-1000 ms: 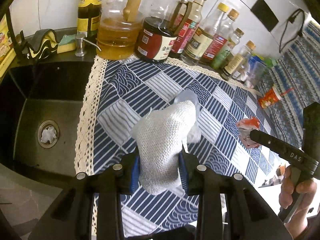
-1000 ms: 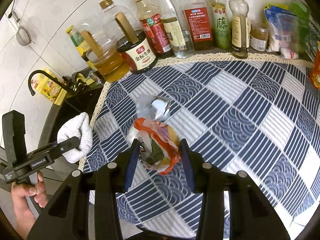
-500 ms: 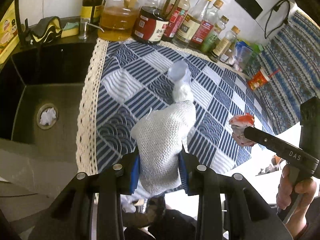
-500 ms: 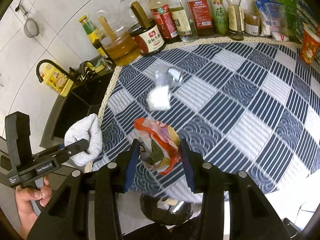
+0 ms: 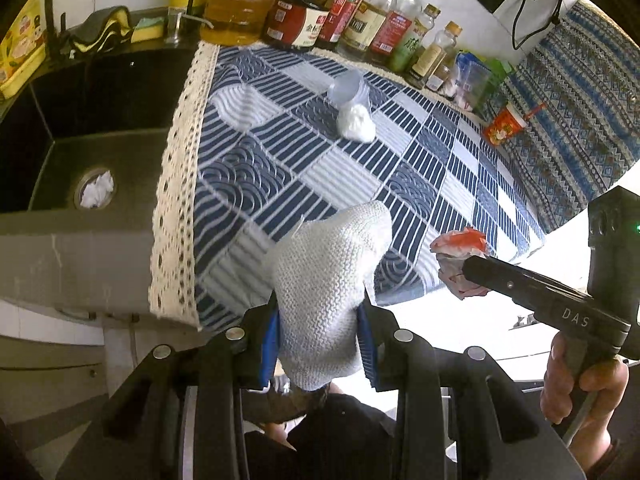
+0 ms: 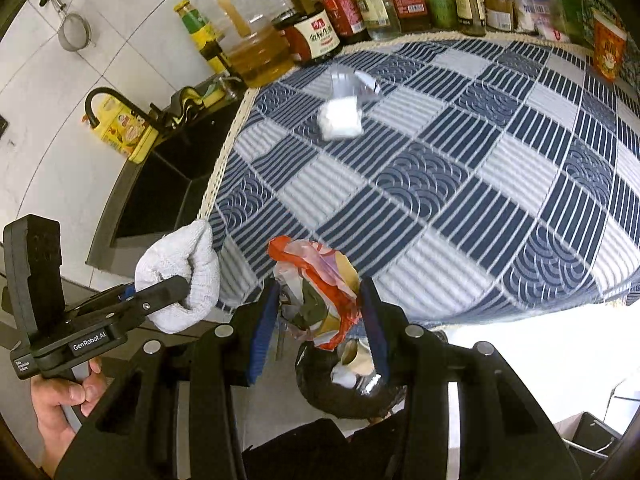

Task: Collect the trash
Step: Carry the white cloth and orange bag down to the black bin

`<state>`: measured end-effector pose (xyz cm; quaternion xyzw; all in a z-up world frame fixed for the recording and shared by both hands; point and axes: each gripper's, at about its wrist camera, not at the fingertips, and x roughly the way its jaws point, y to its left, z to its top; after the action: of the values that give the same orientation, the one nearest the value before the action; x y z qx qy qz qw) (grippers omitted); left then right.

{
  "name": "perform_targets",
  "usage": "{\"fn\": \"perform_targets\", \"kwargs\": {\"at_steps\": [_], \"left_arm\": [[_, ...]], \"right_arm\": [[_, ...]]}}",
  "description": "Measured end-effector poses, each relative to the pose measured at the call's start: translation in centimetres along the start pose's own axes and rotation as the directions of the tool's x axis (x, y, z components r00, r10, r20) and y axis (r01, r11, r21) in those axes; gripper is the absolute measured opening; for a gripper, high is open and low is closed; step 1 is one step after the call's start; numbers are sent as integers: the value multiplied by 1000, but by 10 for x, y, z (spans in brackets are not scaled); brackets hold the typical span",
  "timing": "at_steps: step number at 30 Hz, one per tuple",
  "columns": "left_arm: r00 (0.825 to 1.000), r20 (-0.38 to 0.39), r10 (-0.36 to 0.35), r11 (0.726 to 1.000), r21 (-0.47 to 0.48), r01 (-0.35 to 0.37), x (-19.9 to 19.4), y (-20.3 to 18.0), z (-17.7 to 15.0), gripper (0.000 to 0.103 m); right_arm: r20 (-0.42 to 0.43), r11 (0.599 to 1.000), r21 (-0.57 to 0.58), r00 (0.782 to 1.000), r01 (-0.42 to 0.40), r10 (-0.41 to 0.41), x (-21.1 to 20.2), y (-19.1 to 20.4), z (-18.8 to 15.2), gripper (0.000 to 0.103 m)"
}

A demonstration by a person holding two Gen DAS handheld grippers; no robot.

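Progress since a second ago: both grippers have pulled back off the tabletop (image 6: pixel 500 184) and now hang past its front edge. The left gripper (image 5: pixel 318 344) is clamped on a white knitted cloth (image 5: pixel 328 280), which sticks up between its fingers with the bottom poking out below. The right gripper (image 6: pixel 320 316) is squeezed on a crumpled orange-and-clear snack wrapper (image 6: pixel 320 280), pinned between the blue pads. Right under the wrapper, in the right wrist view, sits a dark trash bin (image 6: pixel 352 384) with paper cups and scraps already in it, so I'd guess the drop comes next for both loads.

Not done though: a toppled clear plastic cup (image 5: pixel 348 88) with a wad of white tissue (image 5: pixel 356 124) touching it is out mid-tabletop, well away from either gripper. There's also a tissue in the sink drain (image 5: pixel 96 192).
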<state>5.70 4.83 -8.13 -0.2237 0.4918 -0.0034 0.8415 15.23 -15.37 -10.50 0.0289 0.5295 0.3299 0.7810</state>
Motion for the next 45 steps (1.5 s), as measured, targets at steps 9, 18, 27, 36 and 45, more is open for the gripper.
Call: {"fn": "perform_targets", "kwargs": {"at_steps": [9,18,27,36,45], "left_arm": [[999,-42,-17,1000,-19,16,6,5,-32,32],[996,-90,-19,998,-53,14,19,15,-59,32],[985,-173,-13,995,-99,-4,44,32,-88,32],[967,-255,-17,990,-139,-20,76,46,-112,33],[946,-325,-14,982,-181,-48,107,63,-132,33]], "right_arm": [[-51,1000,12,999,-8,9,14,1,-29,42],[-106,1000,10,994,-19,20,31,5,-49,43],[-197,999,36,980,-14,21,63,-3,-76,43],[-284,997,77,959,19,4,98,-21,-101,43],[-351,990,127,936,55,-7,130,-38,-120,43]]}}
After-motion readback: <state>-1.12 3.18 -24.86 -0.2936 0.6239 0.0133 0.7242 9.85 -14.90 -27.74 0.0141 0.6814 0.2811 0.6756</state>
